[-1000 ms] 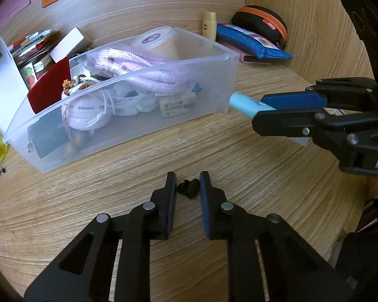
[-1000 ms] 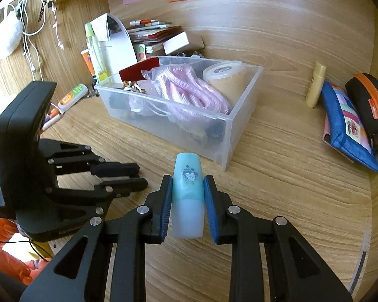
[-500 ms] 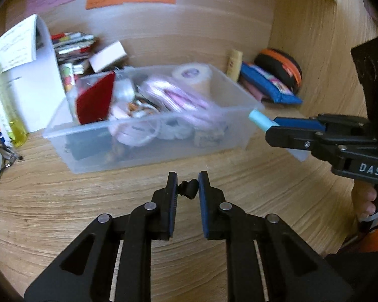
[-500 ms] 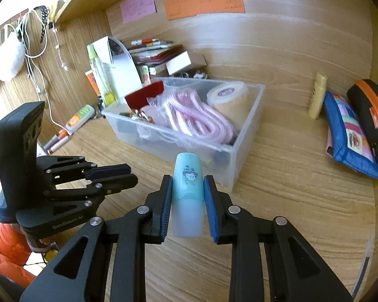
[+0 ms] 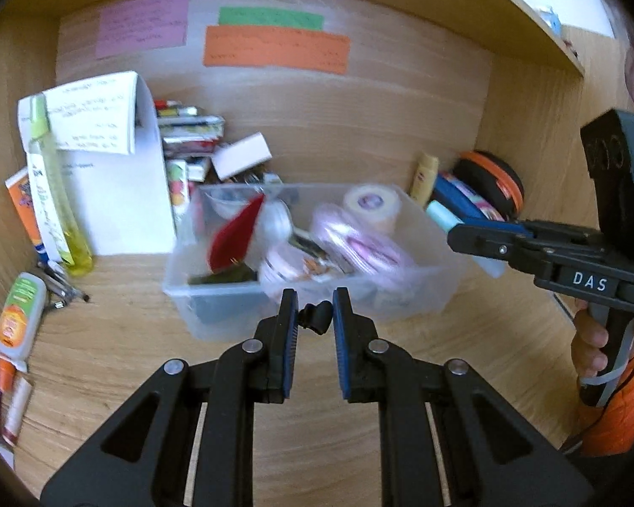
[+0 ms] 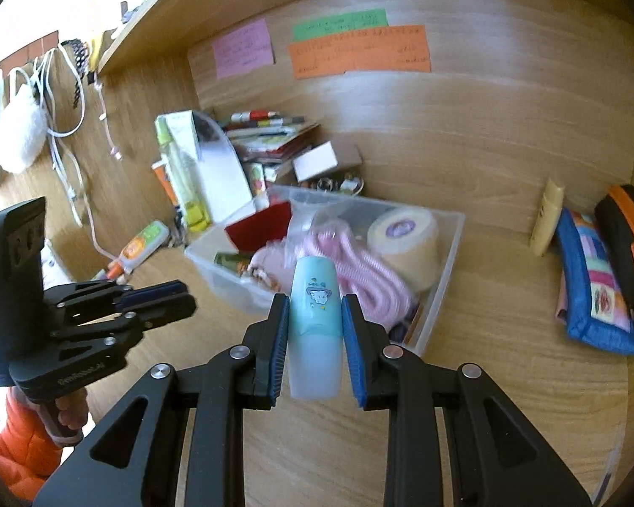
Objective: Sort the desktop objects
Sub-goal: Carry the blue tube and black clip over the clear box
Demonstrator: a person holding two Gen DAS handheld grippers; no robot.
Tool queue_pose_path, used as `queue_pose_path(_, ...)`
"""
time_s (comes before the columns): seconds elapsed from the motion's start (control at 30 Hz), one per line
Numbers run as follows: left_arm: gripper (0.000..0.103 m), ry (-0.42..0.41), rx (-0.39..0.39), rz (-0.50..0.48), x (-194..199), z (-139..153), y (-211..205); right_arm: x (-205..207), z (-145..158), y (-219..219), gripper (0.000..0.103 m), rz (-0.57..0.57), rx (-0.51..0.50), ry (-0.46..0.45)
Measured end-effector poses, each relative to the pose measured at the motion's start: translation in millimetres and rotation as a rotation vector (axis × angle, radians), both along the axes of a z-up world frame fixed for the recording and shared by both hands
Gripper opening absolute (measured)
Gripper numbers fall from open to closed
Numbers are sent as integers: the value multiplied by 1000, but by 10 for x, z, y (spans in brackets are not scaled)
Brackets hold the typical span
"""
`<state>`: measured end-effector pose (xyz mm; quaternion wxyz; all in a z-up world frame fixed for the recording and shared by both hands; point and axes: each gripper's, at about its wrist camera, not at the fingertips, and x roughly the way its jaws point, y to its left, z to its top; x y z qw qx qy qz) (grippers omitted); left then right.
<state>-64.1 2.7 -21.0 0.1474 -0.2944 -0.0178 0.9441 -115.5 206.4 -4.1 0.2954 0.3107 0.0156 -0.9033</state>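
Left gripper (image 5: 313, 317) pinched on a small black clip (image 5: 315, 316); right gripper (image 6: 315, 321) clamped around the pale blue tube (image 6: 315, 325) — both aimed at the clear bin (image 6: 444, 270) at twelve o'clock, presumably for dropping in.

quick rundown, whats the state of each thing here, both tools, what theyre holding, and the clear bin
left tool: shut on a small black clip
small black clip: pinched at the tips, off the desk
right tool: shut on the light blue tube
light blue tube: held lengthwise, cap end forward
clear bin: lidless, nearly full
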Motion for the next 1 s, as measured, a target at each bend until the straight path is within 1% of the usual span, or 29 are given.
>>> queue_pose_path(0.1, 15, 9, 16, -4, -70, 63, -72, -99, 20, -5, 23, -8, -20, -6)
queue_pose_path(0.3, 15, 31, 6, 22, -227, 140, -162, -315, 15, -15, 23, -46, -30, -16)
queue_pose_path(0.5, 15, 25, -9, 34, -435, 121, -186, -557, -74, -16, 23, -101, -34, -38)
queue_pose_path(0.6, 15, 21, -26, 27, -522, 68, -149, -622, -133, 7, 23, -88, -63, -67)
queue_pose_path(0.7, 15, 2, -39, 22, -612, -25, -104, -606, -137, 18, 23, -110, -34, -38)
queue_pose_path(0.8, 15, -19, -54, 30, -691, -104, -69, -629, -171, 38, 23, -127, -24, -44)
queue_pose_path(0.9, 15, -27, -86, 55, -741, -154, -53, -660, -217, 10, 23, -155, 17, -42)
queue_pose_path(1.0, 15, -29, -68, 57, -749, -174, -62, -653, -239, -26, 23, -152, 39, -37)
